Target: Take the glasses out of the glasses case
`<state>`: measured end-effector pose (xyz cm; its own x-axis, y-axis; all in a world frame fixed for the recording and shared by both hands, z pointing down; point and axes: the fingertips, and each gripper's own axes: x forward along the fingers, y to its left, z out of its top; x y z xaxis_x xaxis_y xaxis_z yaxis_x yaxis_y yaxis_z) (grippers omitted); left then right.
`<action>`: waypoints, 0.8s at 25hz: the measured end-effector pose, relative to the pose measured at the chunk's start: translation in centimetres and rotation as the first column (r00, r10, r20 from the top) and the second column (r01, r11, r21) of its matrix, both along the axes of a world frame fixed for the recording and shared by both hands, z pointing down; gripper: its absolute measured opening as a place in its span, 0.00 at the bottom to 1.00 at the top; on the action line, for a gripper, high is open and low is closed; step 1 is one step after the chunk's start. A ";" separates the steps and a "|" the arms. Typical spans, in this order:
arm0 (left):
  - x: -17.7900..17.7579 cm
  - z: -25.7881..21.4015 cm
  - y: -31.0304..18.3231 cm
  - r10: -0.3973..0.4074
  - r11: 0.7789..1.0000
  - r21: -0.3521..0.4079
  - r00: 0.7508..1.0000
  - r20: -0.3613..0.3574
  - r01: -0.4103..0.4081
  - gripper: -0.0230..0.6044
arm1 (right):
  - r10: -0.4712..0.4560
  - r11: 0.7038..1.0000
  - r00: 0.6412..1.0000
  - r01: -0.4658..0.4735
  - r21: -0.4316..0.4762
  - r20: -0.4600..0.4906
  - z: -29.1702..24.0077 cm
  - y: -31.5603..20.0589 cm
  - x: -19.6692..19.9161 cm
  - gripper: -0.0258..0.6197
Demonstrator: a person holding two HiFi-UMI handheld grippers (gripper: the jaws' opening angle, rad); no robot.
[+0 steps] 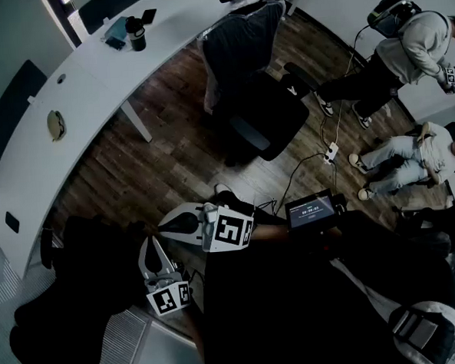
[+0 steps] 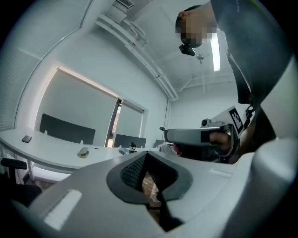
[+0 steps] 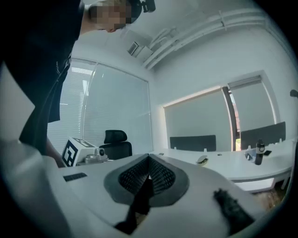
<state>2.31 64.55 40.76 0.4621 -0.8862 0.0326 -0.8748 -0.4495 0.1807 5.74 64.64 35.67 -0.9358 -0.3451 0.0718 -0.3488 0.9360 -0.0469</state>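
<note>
Head view: my left gripper (image 1: 151, 250) and right gripper (image 1: 172, 221) hover by my legs, well apart from the glasses case (image 1: 55, 125) on the far white desk (image 1: 27, 170). I judge nothing is begun, so I must first step over and open my jaws. Left gripper view: fingers together, empty; right gripper view: the same, and the small screen (image 1: 314, 209) is too small to read.

We can read no word, brand or number anywhere. The left cube (image 1: 171, 298), at seven o'clock in the head view, and the right cube (image 1: 230, 229), near the centre, carry black-and-white square code markers, not lettering. A small screen (image 1: 314, 209), at three o'clock of the right cube, shows a pale line of digits, too small for us to read.
</note>
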 end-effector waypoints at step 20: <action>6.6 -0.2 -13.5 -0.021 0.997 -0.070 0.999 0.049 0.025 0.05 | -0.006 0.996 0.999 0.010 -0.088 0.044 0.3 -15.8 5.1 0.05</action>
<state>8.87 51.02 40.54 0.4382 -0.8913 0.1167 -0.8931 -0.4170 0.1689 10.83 48.88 35.96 -0.9415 -0.3315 0.0605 -0.3368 0.9304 -0.1448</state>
